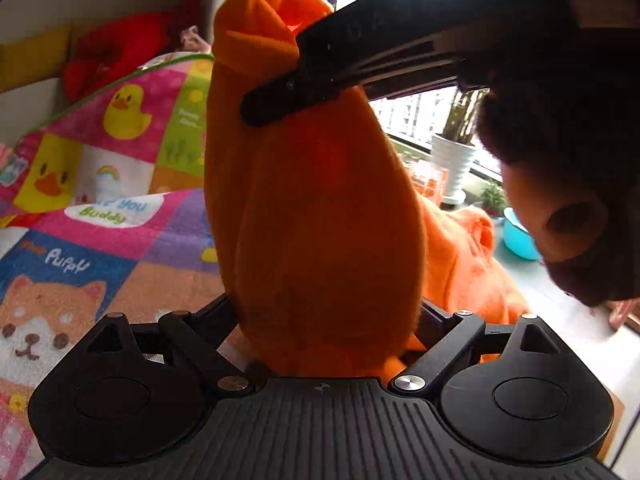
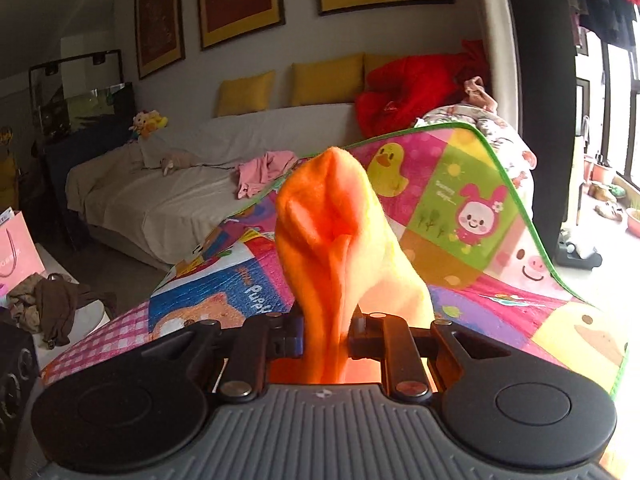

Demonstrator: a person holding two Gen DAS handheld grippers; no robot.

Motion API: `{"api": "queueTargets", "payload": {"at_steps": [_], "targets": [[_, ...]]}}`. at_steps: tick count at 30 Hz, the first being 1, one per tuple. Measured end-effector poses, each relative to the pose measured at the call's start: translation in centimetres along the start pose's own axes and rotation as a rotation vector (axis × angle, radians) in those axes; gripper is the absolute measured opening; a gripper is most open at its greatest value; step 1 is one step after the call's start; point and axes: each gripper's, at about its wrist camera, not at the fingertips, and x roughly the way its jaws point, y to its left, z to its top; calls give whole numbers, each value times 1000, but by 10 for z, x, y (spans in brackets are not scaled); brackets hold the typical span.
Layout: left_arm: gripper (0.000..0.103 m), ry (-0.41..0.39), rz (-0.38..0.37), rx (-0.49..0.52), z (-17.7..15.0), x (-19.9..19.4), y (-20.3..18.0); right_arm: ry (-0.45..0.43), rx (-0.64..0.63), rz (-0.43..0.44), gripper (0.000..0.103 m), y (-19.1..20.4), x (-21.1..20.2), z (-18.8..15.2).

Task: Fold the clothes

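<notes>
In the right wrist view, a pink paper bag (image 2: 18, 246) is standing at the far left, and beside it a pile of brown clothes (image 2: 52, 306) is lying on a low white surface. Behind, a sofa with a pale cover (image 2: 168, 196) is running along the wall, with yellow cushions (image 2: 246, 92) on its back, a pink garment (image 2: 262, 172) on the seat and a red blanket (image 2: 416, 88) at its right end. Framed pictures (image 2: 240, 0) are hanging above. A colourful cartoon play mat (image 2: 472, 208), with a duck and a pig on it, is covering the work surface and is rising up at the back. At the right a window is giving strong light, and in the left wrist view a white plant pot (image 1: 454, 164) is standing there.

The orange garment (image 1: 320, 216) is hanging in the air above the mat. The left gripper (image 1: 324, 340) is pinching it from below; its jaws are closed tight on the cloth. Above it, the right gripper (image 1: 280, 96) is coming in from the upper right and is squeezing the bunched top of the same garment. In the right wrist view, the cloth is standing up out of the closed jaws, and the fingertips themselves are hidden behind it.
</notes>
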Motion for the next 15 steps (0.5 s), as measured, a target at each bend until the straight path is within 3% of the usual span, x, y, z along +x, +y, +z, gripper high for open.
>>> {"api": "queueTargets", "payload": {"at_steps": [1,3,6,10,15], "targets": [[88,3,12,2,1,5,3,8,-12,3,17,4,3,1],[59,13,29,14,1,12,8,25,-28,3,17,11,7,1],[43,-3,53,39,-2,6,20,42,-32,-1,17,18,14,5],[34,-59,150,70,0,-23,46,30,-57,38,16,36,25,19],[31,-177,389,184,10,-74,69,-61,-102,135,16,71,20,44]]}}
